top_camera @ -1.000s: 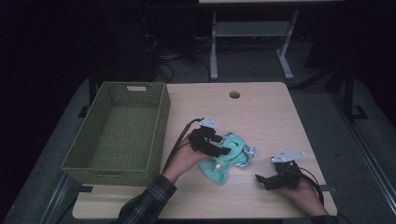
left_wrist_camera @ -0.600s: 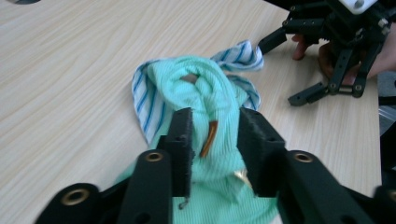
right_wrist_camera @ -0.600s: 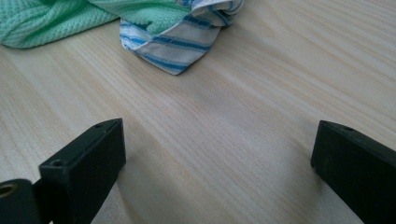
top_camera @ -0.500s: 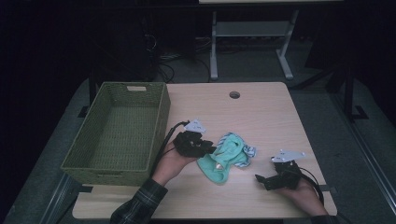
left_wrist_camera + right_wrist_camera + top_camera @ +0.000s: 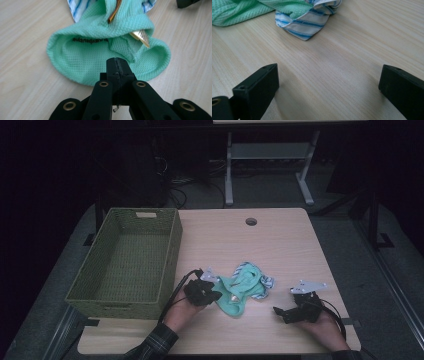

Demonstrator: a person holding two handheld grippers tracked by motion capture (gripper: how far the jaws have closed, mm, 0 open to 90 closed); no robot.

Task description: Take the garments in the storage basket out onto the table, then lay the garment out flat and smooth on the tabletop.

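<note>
surface [image 5: 280, 245]: pale wood | basket [image 5: 125, 292]: woven green, at my 10 o'clock | green cloth [image 5: 235, 292]: crumpled at 12 o'clock, tangled with striped cloth [image 5: 304, 26] | my left gripper [image 5: 116, 62]: jaws have just been closing, now together at the green cloth's near edge; whether they pinch it I cannot tell | my right gripper [image 5: 328, 82]: jaws wide, holding nothing, cloth at its 11 o'clock

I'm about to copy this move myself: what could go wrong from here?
The left tool has just closed at the green cloth's edge, and any pinch looks thin, so the cloth may slip out when lifted. The striped cloth is tangled with it and could drag along. The basket wall could catch hanging fabric.
</note>
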